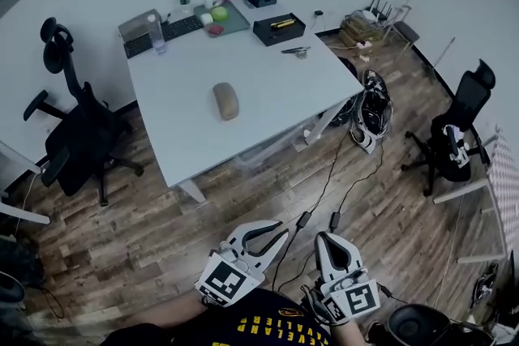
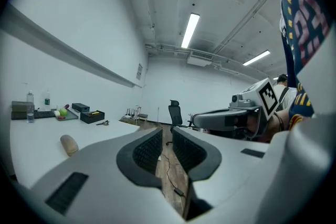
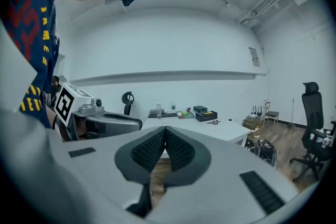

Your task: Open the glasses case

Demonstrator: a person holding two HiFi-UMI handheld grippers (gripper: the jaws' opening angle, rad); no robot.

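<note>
Standing well back from the table, the person holds both grippers low and close to the body, pointed roughly toward it. I judge this a carrying posture for an approach not yet made, with no work in hand. The left gripper has its jaws a narrow slit apart, with only floor showing between them. The right gripper has its pads pressed together on nothing. The case, a tan oval, lies closed near the table's middle on bare top. It is well apart from both grippers, ahead of them and slightly to the left.
</note>
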